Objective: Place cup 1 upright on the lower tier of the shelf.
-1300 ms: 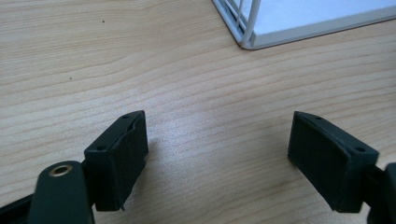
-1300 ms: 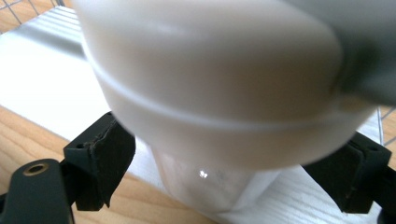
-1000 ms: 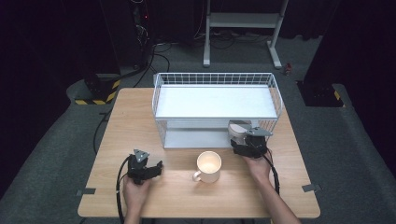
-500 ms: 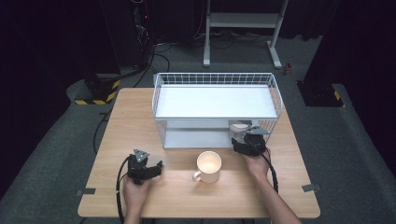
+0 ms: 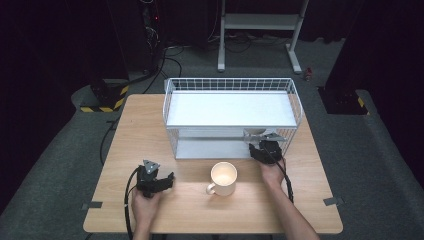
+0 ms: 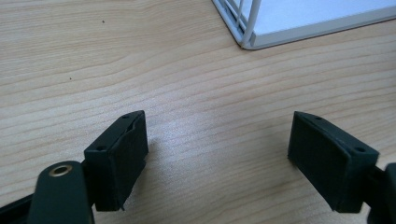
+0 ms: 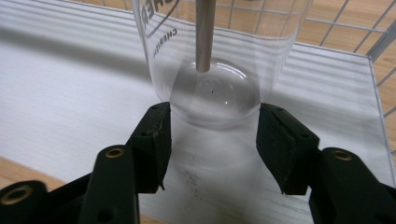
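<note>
Two grippers on a wooden table (image 5: 130, 125), seen from the high view: left gripper (image 5: 159, 181) down at seven o'clock, resting on bare wood in a hand (image 5: 145, 206); right gripper (image 5: 264, 148) at four o'clock, pushed up against the front of a white wire rack (image 5: 230, 107) that takes the twelve o'clock half of the top. Cream mug (image 5: 223, 178) at six o'clock between the two hands, handle toward seven, touching neither gripper.

From the left gripper view: jaws spread wide, nothing between them, plain wood grain below; corner of the rack (image 6: 247, 28) off at one o'clock.

From the right gripper view: jaws parted on either side of a clear glass (image 7: 215, 60) standing on the rack's white lower shelf (image 7: 70, 93), the rounded base just between the pads (image 7: 154, 140). Touching or a hair apart, hard to say, perhaps not yet clamped. Grey rod (image 7: 204, 35) crossing the glass at twelve o'clock; printed lettering on the glass wall at eleven.
</note>
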A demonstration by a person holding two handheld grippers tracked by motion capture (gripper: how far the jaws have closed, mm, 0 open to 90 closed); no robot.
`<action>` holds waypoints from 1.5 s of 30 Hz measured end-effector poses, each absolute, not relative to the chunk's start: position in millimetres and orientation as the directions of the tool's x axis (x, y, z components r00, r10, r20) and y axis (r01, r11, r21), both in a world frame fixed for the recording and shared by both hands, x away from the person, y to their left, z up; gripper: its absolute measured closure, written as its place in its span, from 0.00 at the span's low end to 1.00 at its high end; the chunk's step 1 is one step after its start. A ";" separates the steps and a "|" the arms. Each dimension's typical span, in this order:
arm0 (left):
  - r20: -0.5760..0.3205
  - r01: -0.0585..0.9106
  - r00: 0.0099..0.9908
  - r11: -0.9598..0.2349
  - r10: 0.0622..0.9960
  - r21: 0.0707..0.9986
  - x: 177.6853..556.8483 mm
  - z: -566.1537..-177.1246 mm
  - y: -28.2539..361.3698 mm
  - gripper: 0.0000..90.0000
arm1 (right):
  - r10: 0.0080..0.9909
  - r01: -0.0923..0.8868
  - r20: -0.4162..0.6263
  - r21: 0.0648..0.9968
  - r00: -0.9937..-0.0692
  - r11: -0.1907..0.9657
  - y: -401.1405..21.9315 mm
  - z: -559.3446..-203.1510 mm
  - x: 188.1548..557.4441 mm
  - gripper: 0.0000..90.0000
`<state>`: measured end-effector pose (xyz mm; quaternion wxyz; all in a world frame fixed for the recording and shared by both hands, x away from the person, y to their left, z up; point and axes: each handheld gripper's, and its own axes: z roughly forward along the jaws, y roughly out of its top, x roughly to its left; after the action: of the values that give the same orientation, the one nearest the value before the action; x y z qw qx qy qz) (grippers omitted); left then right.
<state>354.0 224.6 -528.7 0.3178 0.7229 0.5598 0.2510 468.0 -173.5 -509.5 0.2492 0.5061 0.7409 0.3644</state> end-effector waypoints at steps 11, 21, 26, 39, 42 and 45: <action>0.007 0.650 0.247 -0.171 0.969 0.740 354.0 -528.7 224.5 0.22 | 0.944 0.589 -0.016 0.778 -0.328 0.218 -165.9 -507.5 481.0 0.60; 0.007 0.650 0.247 -0.171 0.969 0.741 354.0 -528.7 224.5 0.22 | 0.929 0.564 -0.019 0.790 -0.370 0.241 -164.8 -501.2 470.7 0.51; 0.006 0.650 0.246 -0.170 0.969 0.741 354.0 -528.7 224.4 0.22 | 0.919 0.557 0.013 0.798 -0.395 0.228 -167.4 -494.9 460.0 0.47; 0.006 0.651 0.247 -0.170 0.969 0.740 354.0 -528.7 224.4 0.22 | 0.899 0.528 0.021 0.815 -0.438 0.239 -180.9 -480.8 442.8 0.44; 0.006 0.650 0.246 -0.170 0.969 0.741 354.0 -528.7 224.3 0.22 | 0.895 0.514 0.029 0.827 -0.444 0.228 -184.1 -476.6 439.8 0.44; 0.006 0.650 0.246 -0.170 0.969 0.741 354.0 -528.8 224.3 0.22 | 0.895 0.506 0.043 0.836 -0.444 0.211 -186.6 -472.2 436.7 0.44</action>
<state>354.0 224.3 -528.8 0.3181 0.7224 0.5604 0.2508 436.7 -186.6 -472.2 0.2347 0.4722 0.7419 0.4143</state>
